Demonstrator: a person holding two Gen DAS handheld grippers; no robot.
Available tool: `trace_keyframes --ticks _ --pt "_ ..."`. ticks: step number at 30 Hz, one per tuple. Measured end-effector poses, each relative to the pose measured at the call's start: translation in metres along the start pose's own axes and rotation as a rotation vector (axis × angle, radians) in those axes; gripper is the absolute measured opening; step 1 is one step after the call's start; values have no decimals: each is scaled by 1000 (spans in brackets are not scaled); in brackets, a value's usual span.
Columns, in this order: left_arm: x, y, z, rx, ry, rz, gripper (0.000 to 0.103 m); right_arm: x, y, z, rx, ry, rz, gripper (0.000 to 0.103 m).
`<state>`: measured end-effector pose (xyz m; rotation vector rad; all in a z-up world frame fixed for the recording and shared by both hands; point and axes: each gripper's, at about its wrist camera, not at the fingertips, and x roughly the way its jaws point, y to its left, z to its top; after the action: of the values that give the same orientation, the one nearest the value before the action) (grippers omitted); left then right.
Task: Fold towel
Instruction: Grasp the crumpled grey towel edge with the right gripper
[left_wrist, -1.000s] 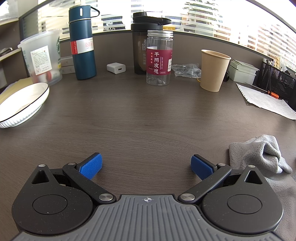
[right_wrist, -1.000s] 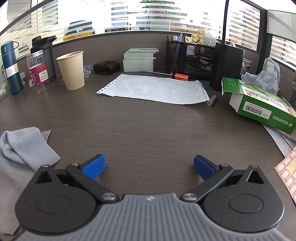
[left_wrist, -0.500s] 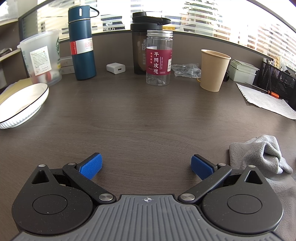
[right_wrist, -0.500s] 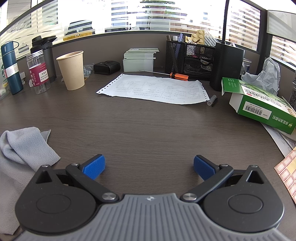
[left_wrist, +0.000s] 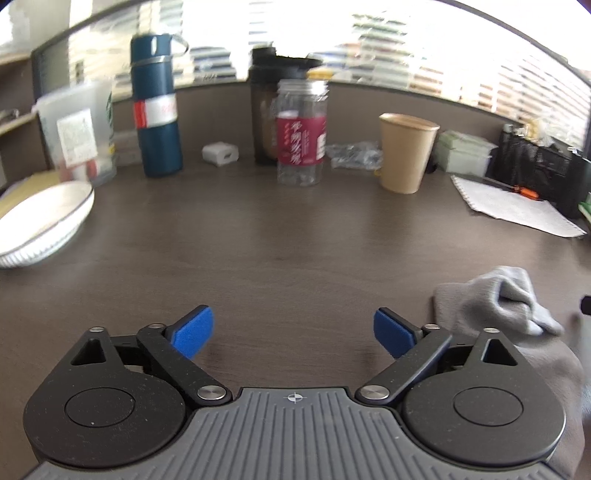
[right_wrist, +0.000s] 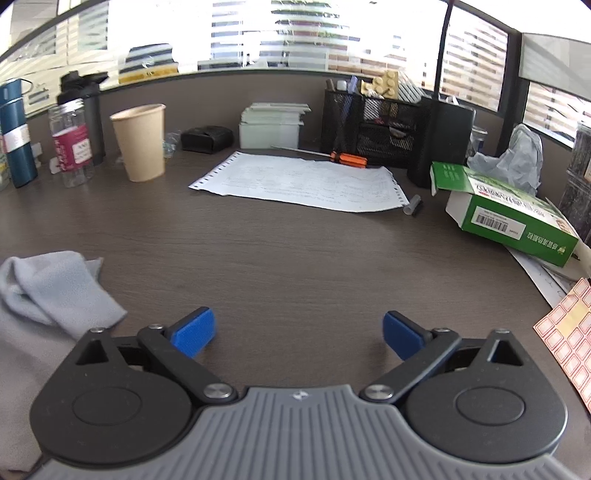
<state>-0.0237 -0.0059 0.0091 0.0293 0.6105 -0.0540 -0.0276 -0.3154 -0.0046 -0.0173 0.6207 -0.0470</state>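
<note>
Left wrist view: the left tongs (left_wrist: 293, 332) hang over bare dark worktop (left_wrist: 295, 240), blue pads (left_wrist: 194, 332) well apart with nothing between them, having just closed a little from their widest. The towel (left_wrist: 495, 299), grey and crumpled, lies at about four o'clock from these tongs, just beside the right-hand finger and running under the edge of the body. At twelve o'clock, well apart, stand a red-labelled jar (left_wrist: 302, 136), a blue flask (left_wrist: 157, 107) and a paper cup (left_wrist: 406, 153); a white bowl (left_wrist: 44, 221) sits at ten o'clock. Right wrist view: the right tongs (right_wrist: 299, 334) are likewise parted and empty, also just narrowed slightly, and the same towel (right_wrist: 55, 291) lies at about eight o'clock, beside the left-hand finger. A printed sheet (right_wrist: 299, 181) lies at twelve o'clock and a green carton (right_wrist: 509, 218) at two o'clock. The towel thus rests in a heap between the two tools, untouched. Judged step: the approach before any grasp; no fold is made. The next move probably calls for each tool to turn inward to the cloth, find an edge or corner in the bunched heap, and spread it flat before folding.
</note>
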Motion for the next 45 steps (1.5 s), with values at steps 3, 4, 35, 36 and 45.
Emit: trace_keyframes --ticks 3,4,35,36,45 --pt "-11 -2 -3 -9 -19 -44 94 -11 9 1 2 -20 48 84" --pt "-14 -3 -3 -9 -22 -55 93 -15 13 3 1 -29 72 82" --pt "-52 -39 -32 85 3 -272 75 -18 80 2 -32 28 316 11" --pt "-52 -39 -32 84 3 -272 75 -19 80 2 -33 26 313 9" --pt "-52 -36 -30 52 9 -311 63 -48 73 15 -63 -86 274 7"
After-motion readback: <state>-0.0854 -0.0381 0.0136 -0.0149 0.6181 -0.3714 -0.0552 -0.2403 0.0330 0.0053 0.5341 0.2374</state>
